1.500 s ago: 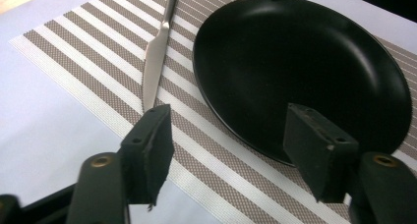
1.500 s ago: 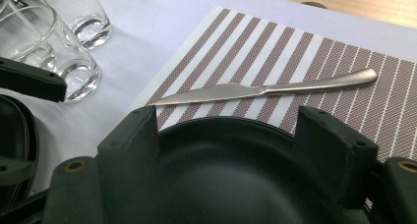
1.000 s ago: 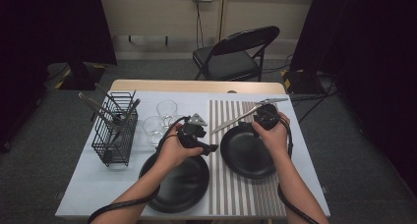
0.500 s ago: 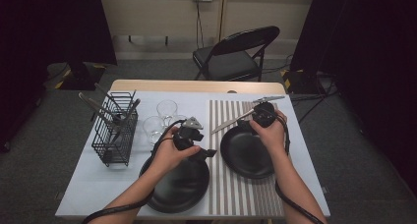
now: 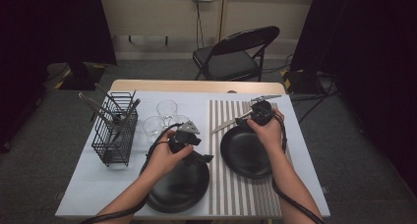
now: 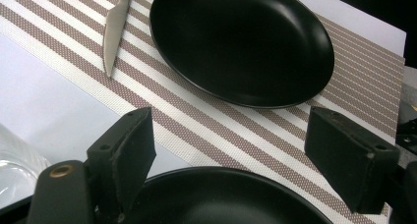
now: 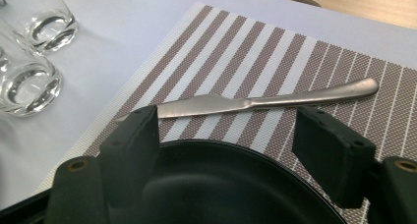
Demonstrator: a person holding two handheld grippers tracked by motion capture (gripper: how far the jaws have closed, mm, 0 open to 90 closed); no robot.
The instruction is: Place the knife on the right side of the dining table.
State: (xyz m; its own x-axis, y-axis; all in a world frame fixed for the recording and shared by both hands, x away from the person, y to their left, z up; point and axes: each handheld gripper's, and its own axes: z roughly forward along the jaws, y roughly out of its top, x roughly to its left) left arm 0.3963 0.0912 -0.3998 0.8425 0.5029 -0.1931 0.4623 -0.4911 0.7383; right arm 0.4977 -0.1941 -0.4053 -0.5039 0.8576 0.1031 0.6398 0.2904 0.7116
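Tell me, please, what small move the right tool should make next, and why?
Probably ease the right tool forward and down over the knife: its jaws stand open above the far rim of the black plate, and the knife lies flat on the striped placemat just beyond, untouched.

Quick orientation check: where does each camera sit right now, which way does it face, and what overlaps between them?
High view: above the person's side, facing forward and down on the table; both forearms, left gripper and right gripper show.
Left gripper view: between its open jaws, facing the far plate and knife.
Right gripper view: between its open jaws, facing the knife and glasses.
Shared: knife, striped placemat.
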